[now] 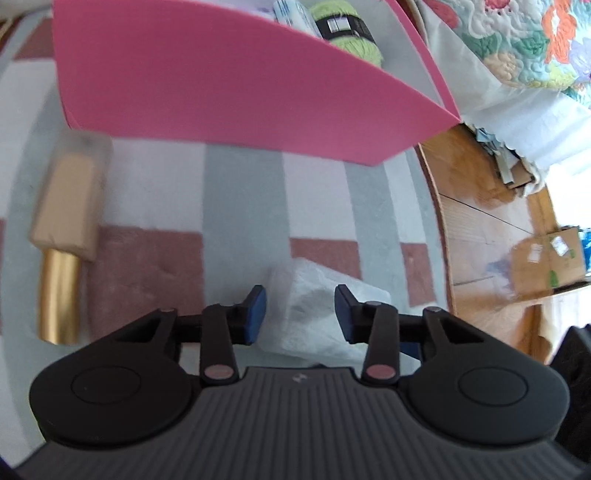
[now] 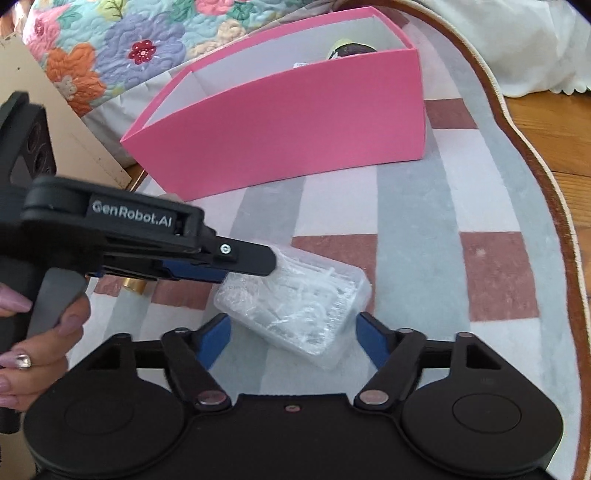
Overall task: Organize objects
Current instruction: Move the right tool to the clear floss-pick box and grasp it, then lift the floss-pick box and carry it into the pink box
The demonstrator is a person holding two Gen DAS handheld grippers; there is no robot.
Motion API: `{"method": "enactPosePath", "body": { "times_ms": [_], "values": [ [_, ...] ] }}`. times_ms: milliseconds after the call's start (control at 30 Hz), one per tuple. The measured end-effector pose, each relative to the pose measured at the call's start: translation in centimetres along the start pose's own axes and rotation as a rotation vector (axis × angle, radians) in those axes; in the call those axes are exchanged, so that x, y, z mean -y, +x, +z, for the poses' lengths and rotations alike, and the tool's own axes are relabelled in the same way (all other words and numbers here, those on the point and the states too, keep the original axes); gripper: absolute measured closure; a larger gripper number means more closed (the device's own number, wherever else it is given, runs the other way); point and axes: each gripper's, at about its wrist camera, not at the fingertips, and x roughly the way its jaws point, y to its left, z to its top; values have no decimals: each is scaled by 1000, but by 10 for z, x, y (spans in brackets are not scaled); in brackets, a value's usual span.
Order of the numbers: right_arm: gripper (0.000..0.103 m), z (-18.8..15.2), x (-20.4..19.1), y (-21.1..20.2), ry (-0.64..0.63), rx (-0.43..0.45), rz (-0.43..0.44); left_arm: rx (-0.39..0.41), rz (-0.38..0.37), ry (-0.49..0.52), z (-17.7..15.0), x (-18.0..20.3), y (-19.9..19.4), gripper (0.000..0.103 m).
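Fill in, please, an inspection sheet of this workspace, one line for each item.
Surface: striped rug on wooden floor.
Job's things: pink box holds green yarn; clear plastic case lies on the rug; gold tube lies on the rug to one side.
Clutter: cardboard box on the floor.
Grippers: left claw and right claw both open around the case, not pressing it.
Cables: nothing seen.
Surroundings: floral quilt.

One pink box (image 2: 280,122). One clear case (image 2: 295,302) (filled with small white pieces, uncounted). One yarn ball (image 1: 347,29). One gold tube (image 1: 61,295). Two grippers. One rug (image 2: 417,229).
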Motion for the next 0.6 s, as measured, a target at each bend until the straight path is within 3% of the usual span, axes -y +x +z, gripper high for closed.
{"method": "enactPosePath", "body": {
  "times_ms": [167, 400, 600],
  "values": [
    [19, -8, -11, 5, -119, -1, -81, 14, 2, 12, -8, 4, -1, 64],
    [23, -7, -11, -4, -113, 2, -108, 13, 13, 39, -14, 15, -1, 65],
    [23, -7, -26, -27, -164, 26, -129, 52, 38, 123, -25, 37, -34, 64]
  ]
}}
